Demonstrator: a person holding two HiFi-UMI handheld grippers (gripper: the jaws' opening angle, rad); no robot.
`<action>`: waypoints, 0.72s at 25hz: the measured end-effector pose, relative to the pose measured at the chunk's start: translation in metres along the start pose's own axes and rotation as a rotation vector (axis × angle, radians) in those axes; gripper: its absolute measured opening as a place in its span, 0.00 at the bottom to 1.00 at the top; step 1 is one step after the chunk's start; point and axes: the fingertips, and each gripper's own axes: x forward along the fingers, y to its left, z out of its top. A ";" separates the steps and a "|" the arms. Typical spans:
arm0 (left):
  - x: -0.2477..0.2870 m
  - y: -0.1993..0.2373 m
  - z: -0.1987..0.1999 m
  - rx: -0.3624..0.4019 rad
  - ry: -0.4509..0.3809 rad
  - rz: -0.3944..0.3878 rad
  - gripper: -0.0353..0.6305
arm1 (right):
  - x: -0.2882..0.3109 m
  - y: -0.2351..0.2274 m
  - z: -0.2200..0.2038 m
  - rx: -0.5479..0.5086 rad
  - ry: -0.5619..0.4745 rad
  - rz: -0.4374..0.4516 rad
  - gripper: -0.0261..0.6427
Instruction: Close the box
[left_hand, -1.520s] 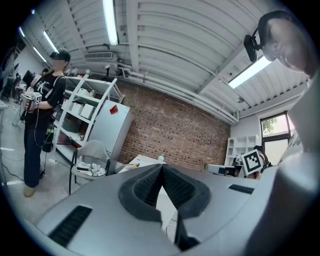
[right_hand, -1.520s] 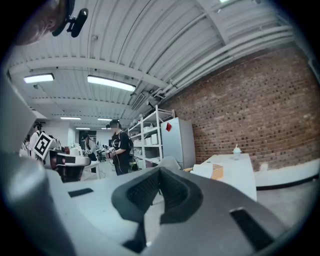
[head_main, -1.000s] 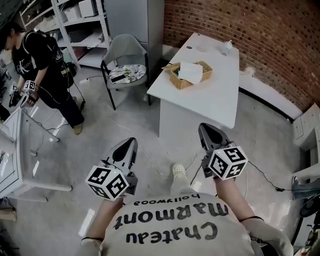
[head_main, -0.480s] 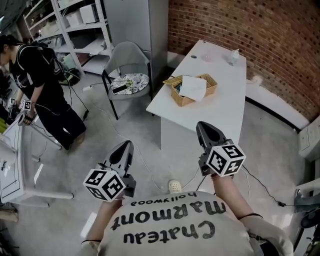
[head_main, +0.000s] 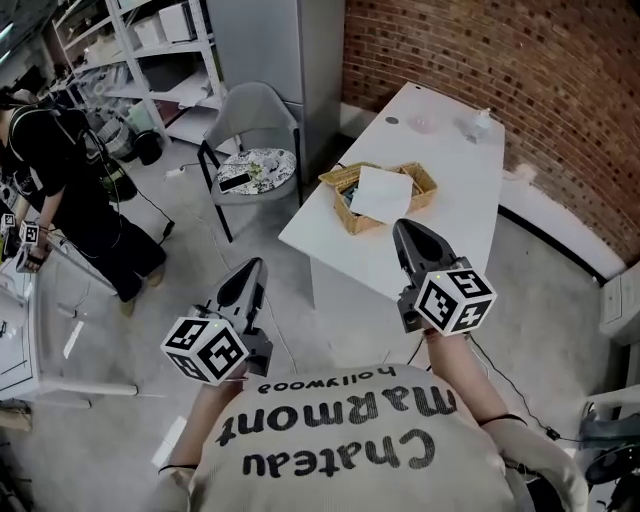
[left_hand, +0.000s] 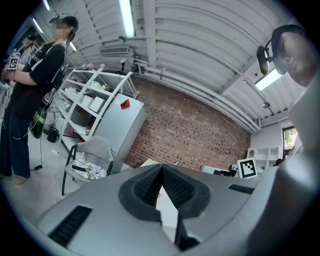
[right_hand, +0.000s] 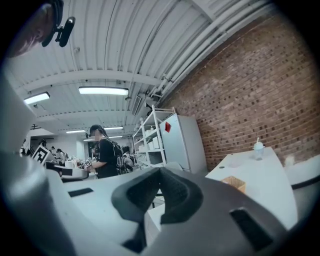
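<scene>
The box is a woven wicker one with a white flap or sheet lying across its top. It stands on a white table ahead of me and shows small in the right gripper view. My left gripper hangs over the floor, short of the table's near corner, jaws together and empty. My right gripper is raised just before the table's near edge, below the box in the head view. It is shut with nothing in it.
A grey chair with a patterned cushion stands left of the table. Behind it are a grey cabinet and metal shelves. A person in black works at far left. A cup sits at the table's far end. A brick wall runs behind.
The table and box have come nearer and lower in the head view, and both grippers have moved forward with it. The jaws stay shut. The person at left has slid toward the edge.
</scene>
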 end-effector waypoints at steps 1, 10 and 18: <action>0.008 0.001 0.002 -0.004 -0.006 0.004 0.06 | 0.005 -0.006 0.002 -0.004 0.003 0.004 0.04; 0.065 0.016 -0.025 -0.030 0.023 0.031 0.06 | 0.038 -0.057 -0.023 0.030 0.051 0.010 0.04; 0.094 0.039 -0.064 -0.027 0.174 0.080 0.06 | 0.049 -0.096 -0.066 0.107 0.136 -0.059 0.04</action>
